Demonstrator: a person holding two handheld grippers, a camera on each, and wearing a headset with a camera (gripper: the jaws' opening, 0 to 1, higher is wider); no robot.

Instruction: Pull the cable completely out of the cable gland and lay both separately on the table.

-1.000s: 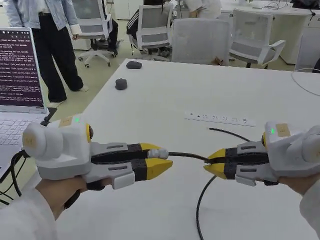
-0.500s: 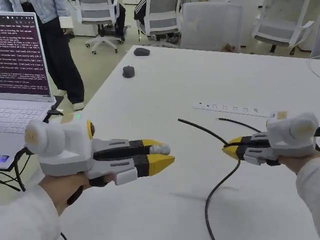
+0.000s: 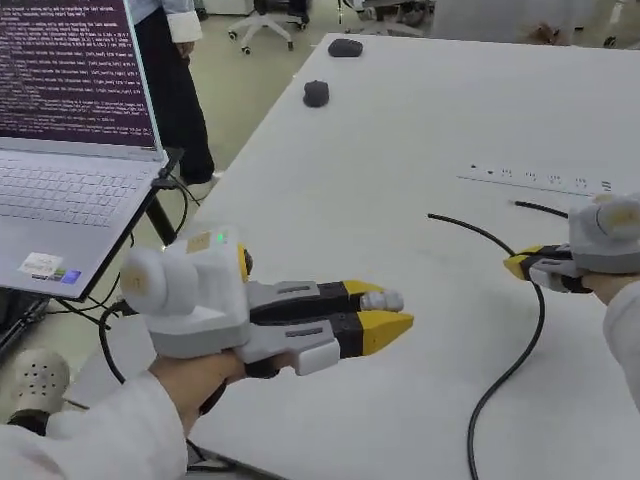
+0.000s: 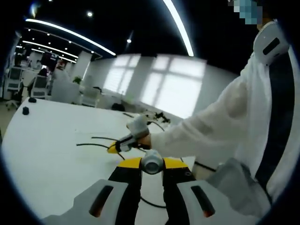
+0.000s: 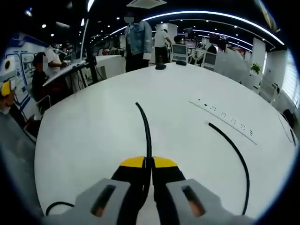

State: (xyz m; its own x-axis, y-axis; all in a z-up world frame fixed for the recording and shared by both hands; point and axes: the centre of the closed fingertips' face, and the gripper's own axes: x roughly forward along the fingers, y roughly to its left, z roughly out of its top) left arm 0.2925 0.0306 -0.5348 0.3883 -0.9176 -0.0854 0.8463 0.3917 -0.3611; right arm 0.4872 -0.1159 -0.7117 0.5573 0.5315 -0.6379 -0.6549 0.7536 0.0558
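Small grey-white cable gland (image 3: 383,300) is pinched between the tips of your left gripper (image 3: 400,312), held over the white table (image 3: 400,130) near its front-left edge. Long black cable (image 3: 541,318) is fully out of the gland, free end well apart from it. Your right gripper (image 3: 518,265) is clamped on the cable a bit back from that end; rest of it loops across the table toward you. Bkgd: white power strip (image 3: 540,181) just past the right gripper, open laptop (image 3: 70,190) on your left, two dark mice (image 3: 316,93) at the far end.
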